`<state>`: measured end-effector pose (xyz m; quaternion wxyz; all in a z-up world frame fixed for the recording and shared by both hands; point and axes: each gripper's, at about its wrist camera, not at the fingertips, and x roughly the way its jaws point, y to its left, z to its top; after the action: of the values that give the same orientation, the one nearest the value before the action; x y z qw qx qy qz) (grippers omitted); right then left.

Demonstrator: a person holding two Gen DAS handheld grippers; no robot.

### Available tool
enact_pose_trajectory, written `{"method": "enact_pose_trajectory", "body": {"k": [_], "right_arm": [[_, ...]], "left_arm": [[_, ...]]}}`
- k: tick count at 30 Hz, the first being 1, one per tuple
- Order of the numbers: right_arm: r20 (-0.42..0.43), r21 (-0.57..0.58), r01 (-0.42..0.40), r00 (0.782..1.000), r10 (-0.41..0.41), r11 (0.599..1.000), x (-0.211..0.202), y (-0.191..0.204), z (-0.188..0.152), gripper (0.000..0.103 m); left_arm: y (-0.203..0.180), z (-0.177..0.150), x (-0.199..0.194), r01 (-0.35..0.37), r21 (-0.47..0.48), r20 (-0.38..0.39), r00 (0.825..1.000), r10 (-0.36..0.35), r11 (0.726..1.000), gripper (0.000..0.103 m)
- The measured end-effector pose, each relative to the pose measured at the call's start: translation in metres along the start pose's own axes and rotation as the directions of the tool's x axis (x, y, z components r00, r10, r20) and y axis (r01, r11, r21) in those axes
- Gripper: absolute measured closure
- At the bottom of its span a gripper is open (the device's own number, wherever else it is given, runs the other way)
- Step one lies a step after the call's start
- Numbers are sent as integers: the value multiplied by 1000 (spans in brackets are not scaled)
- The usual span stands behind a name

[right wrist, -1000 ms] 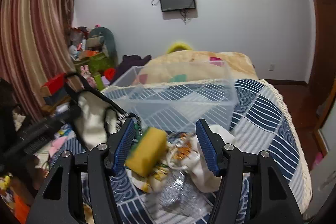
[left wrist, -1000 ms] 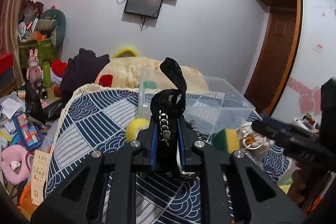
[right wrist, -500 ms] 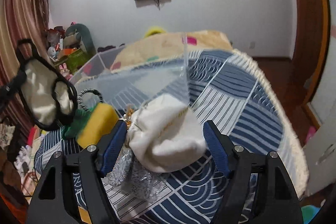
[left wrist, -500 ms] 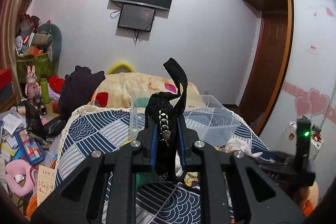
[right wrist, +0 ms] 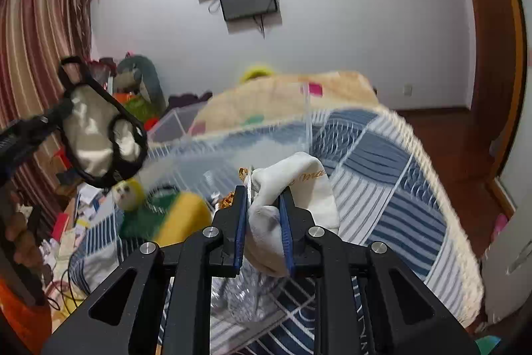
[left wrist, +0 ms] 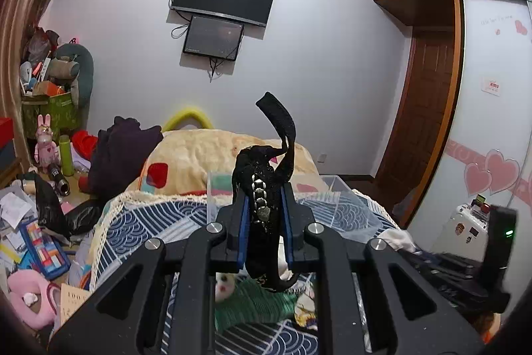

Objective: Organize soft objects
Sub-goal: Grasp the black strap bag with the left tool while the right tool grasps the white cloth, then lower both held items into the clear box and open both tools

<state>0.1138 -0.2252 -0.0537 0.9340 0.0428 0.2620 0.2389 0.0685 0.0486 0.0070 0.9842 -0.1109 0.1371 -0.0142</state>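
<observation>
My left gripper point(left wrist: 265, 215) is shut on a black lace garment with a metal chain point(left wrist: 262, 188), held up above the bed. The same garment, with a beige panel, hangs at the left of the right wrist view point(right wrist: 96, 128). My right gripper point(right wrist: 263, 215) is shut on a white cloth pouch with gold lettering point(right wrist: 292, 188), lifted a little over the blue patterned quilt point(right wrist: 392, 188). A clear plastic bin point(left wrist: 335, 205) stands on the bed beyond both grippers. A green and yellow sponge point(right wrist: 179, 215) and a small doll point(right wrist: 128, 192) lie on the quilt.
A cream blanket point(left wrist: 206, 155) covers the far bed. Clutter, toys and papers fill the floor at left point(left wrist: 36, 238). A crinkled clear wrapper point(right wrist: 246, 298) lies under my right gripper. A wardrobe and door stand at right point(left wrist: 429, 122).
My right gripper has closed on the white pouch and lifted it. My left gripper has risen further with the black garment.
</observation>
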Motion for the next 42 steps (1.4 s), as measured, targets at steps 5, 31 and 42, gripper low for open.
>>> {"method": "enact_pose_trajectory", "body": {"k": [5,31,42], "right_arm": [[63,-23,-12,998,14,1000,-9,6,25,86],[-127,-144,51,989,-70,988,109,25,62,86],[-211,-207,44,974,-88,977,117,33,52,83]], "left_arm": [[4,11,14,9,-9,4,1000,-9,1000,86],[8,-16,136,-21,21,-304,952,26,1000,86],[8,-29,145,-21,63,-375,926,44,998,85]]}}
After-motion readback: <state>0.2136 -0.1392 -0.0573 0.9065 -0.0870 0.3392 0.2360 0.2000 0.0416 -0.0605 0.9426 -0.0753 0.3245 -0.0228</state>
